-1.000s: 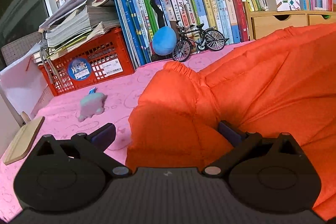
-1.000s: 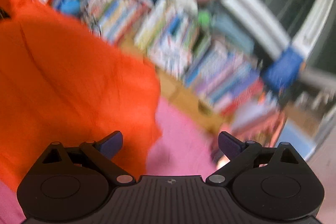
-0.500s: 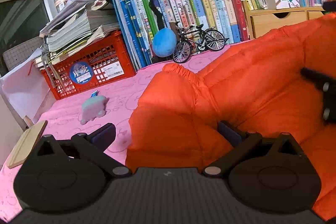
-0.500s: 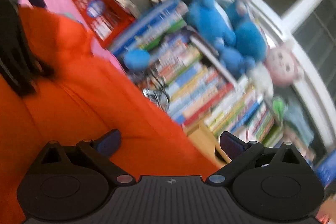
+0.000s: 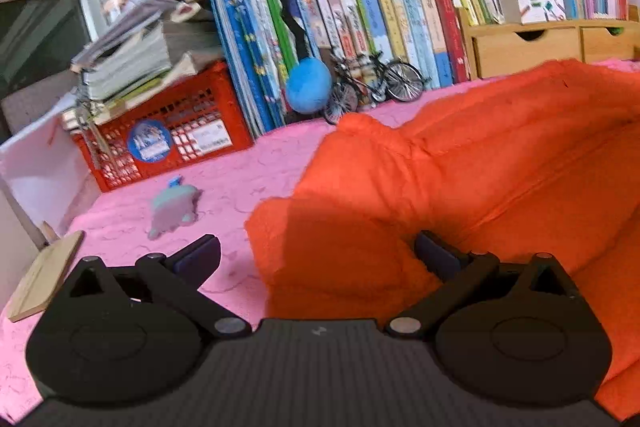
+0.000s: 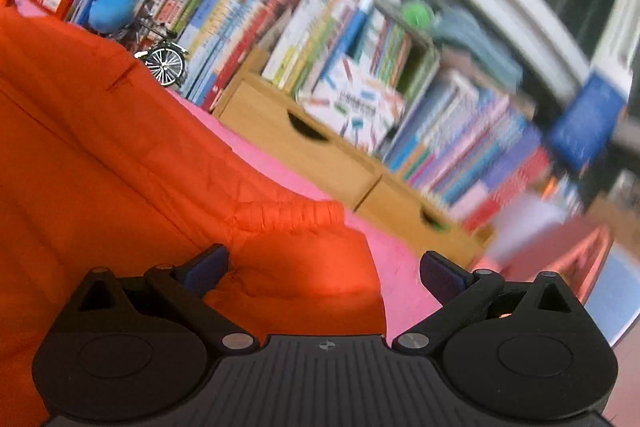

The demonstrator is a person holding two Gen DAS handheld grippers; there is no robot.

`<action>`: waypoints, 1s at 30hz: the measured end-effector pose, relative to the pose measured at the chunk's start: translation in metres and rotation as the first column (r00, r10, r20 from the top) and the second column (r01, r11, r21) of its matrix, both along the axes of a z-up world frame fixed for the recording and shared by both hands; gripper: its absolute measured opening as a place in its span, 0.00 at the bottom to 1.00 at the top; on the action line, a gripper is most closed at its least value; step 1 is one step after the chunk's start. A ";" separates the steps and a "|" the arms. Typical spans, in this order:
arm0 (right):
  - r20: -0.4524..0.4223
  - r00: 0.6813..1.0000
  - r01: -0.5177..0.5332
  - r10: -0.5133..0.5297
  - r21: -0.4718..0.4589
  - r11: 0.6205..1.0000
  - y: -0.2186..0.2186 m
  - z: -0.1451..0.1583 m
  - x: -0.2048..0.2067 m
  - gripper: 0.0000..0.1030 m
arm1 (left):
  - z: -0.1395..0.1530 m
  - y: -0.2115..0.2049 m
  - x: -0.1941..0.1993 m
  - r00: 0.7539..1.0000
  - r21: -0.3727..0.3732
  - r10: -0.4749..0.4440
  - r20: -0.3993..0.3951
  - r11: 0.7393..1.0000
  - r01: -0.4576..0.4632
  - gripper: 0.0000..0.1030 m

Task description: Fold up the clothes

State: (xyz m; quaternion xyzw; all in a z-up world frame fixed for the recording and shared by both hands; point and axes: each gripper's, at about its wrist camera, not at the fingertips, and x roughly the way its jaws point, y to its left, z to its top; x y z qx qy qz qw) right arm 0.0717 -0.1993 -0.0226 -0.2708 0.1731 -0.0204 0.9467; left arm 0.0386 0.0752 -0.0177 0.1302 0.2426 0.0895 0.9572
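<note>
Whereas half a second ago our right gripper (image 6: 323, 267) faced the shelves, it now straddles the orange garment's (image 5: 500, 163) cuffed end on the pink cloth (image 5: 224, 183); both grippers gape wide, left gripper (image 5: 318, 253) at the opposite end, poised for a fold.

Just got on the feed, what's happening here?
A person is folding an orange garment spread on a pink cloth, with a gripper in each hand. The left gripper and the right gripper are both open, each straddling a corner of the garment. Nothing is gripped yet.
</note>
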 end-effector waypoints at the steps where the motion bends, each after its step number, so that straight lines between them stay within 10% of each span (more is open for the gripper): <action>1: 0.002 1.000 -0.002 0.002 -0.002 1.000 0.001 -0.001 -0.002 0.98 | 0.003 -0.004 -0.003 1.000 0.031 0.016 0.019 0.999 -0.017 1.00; 8: 0.046 0.999 -0.007 0.011 -0.081 0.997 0.014 -0.006 -0.011 0.96 | 0.057 -0.073 -0.021 0.968 0.104 -0.178 0.175 0.981 0.161 1.00; 15: 0.064 0.998 0.002 0.002 -0.075 0.997 0.013 -0.003 -0.010 0.97 | 0.019 -0.103 0.054 0.984 0.328 -0.170 0.046 0.934 0.146 1.00; 19: 0.052 0.999 -0.004 0.006 -0.048 0.999 0.009 0.000 -0.009 0.98 | 0.014 -0.052 0.075 0.998 0.266 0.013 0.058 0.964 -0.028 1.00; 30: 0.181 0.981 -0.057 0.077 -0.111 0.992 0.034 0.024 -0.034 0.99 | 0.001 -0.034 0.091 0.998 0.205 0.065 -0.018 0.977 -0.059 0.99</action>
